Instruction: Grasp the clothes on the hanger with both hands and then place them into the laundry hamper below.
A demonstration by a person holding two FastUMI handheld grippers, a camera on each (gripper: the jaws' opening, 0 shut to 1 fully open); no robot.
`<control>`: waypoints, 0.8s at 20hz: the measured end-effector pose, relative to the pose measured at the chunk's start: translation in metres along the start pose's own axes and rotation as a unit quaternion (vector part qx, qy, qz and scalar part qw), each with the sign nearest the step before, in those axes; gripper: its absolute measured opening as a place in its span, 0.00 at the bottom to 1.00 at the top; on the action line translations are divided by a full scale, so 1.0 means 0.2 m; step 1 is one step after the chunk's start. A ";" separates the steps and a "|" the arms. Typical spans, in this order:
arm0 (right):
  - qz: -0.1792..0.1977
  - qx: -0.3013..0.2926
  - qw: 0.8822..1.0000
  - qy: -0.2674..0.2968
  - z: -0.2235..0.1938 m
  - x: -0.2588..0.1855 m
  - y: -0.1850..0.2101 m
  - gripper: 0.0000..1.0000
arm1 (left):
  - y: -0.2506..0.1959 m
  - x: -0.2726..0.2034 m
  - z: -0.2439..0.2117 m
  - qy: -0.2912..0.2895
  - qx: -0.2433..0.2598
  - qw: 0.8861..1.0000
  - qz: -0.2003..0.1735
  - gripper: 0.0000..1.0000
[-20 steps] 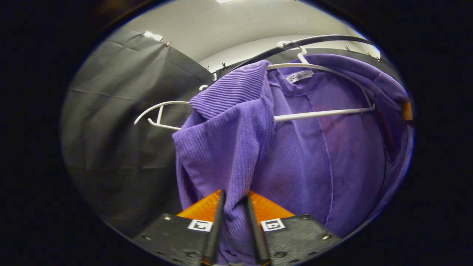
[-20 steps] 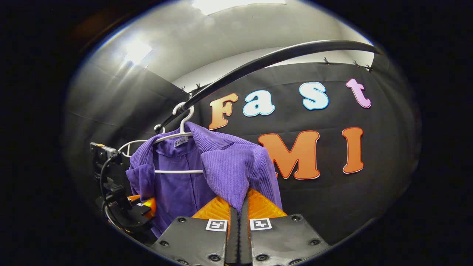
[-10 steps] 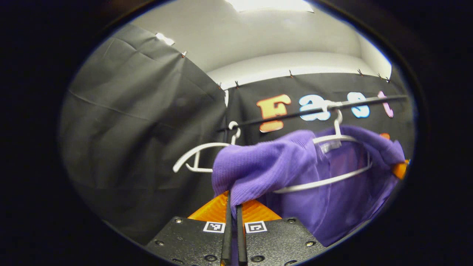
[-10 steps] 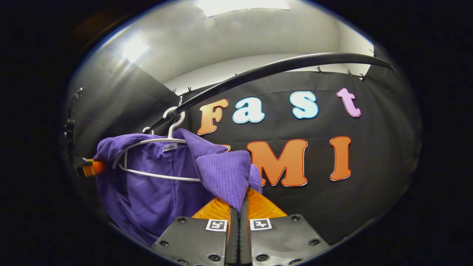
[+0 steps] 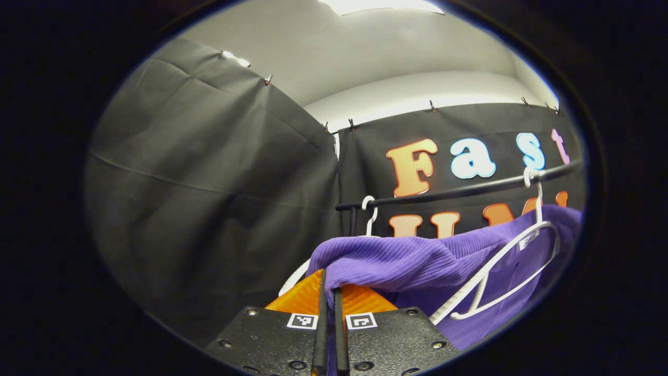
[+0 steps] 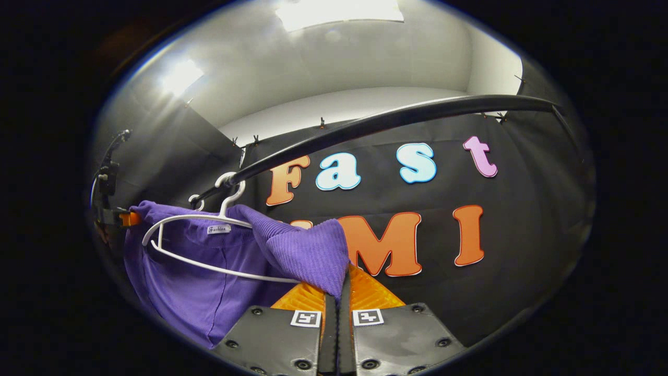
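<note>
Left tongs (image 5: 329, 292) and right tongs (image 6: 336, 292) each clamped on a shoulder of the purple garment (image 6: 209, 282) — stretched apart, apparently to slip it off the white hanger (image 6: 209, 245) on the rail (image 6: 396, 117).

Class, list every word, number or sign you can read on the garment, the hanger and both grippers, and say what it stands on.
Neck label on the purple garment: writing too small and blurred to read.
Square markers on the left gripper and the right gripper: black-and-white patterns, no words.
White hanger: no text.
</note>
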State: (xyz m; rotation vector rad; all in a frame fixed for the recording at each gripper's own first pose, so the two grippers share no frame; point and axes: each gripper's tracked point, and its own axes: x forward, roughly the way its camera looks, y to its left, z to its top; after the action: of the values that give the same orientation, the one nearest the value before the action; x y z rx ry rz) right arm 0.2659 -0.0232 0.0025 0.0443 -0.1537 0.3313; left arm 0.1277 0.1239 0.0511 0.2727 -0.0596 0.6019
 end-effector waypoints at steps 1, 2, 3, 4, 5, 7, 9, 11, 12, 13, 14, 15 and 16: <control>-0.004 -0.002 1.000 -0.007 0.02 0.00 -0.01 0.09 | -0.02 0.01 -0.08 0.011 0.005 1.000 0.000 0.09; -0.008 -0.004 1.000 -0.013 0.04 0.01 -0.01 0.09 | -0.04 0.02 -0.17 0.026 0.009 1.000 -0.002 0.09; -0.012 -0.006 1.000 -0.018 0.06 0.02 -0.02 0.09 | -0.06 0.03 -0.28 0.045 0.011 0.999 -0.005 0.06; -0.019 -0.008 1.000 -0.023 0.08 0.03 -0.04 0.09 | -0.08 0.04 -0.39 0.064 0.009 0.998 -0.013 0.04; -0.025 -0.008 0.999 -0.026 0.09 0.05 -0.06 0.09 | -0.11 0.05 -0.49 0.083 0.008 0.996 -0.021 0.06; -0.034 -0.006 0.999 -0.024 0.10 0.11 -0.08 0.09 | -0.17 0.03 -0.67 0.109 -0.007 0.993 -0.034 0.07; -0.053 -0.021 0.998 -0.025 0.07 0.18 -0.15 0.09 | -0.25 -0.01 -0.81 0.124 -0.035 0.990 -0.049 0.06; -0.071 -0.026 0.997 -0.024 0.04 0.23 -0.21 0.13 | -0.33 -0.06 -0.90 0.138 -0.046 0.987 -0.068 0.06; -0.077 -0.020 0.997 -0.025 0.03 0.26 -0.23 0.09 | -0.37 -0.08 -0.91 0.135 -0.050 0.986 -0.085 0.07; -0.089 -0.017 0.996 -0.026 0.02 0.29 -0.27 0.09 | -0.42 -0.09 -0.91 0.122 -0.055 0.986 -0.101 0.07; -0.108 -0.021 0.994 -0.025 0.01 0.32 -0.33 0.09 | -0.47 -0.10 -0.89 0.115 -0.054 0.985 -0.117 0.06; -0.128 -0.027 0.991 -0.024 0.00 0.34 -0.40 0.09 | -0.50 -0.12 -0.89 0.110 -0.050 0.984 -0.130 0.07; -0.139 -0.034 0.990 -0.019 -0.02 0.37 -0.45 0.09 | -0.53 -0.14 -0.89 0.106 -0.047 0.983 -0.141 0.07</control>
State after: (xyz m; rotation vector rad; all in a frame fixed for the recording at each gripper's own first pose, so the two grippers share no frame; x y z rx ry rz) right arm 0.3648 -0.0852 0.0075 0.0052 -0.1942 0.0468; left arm 0.1606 0.0735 -0.1487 0.1208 0.1534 0.3425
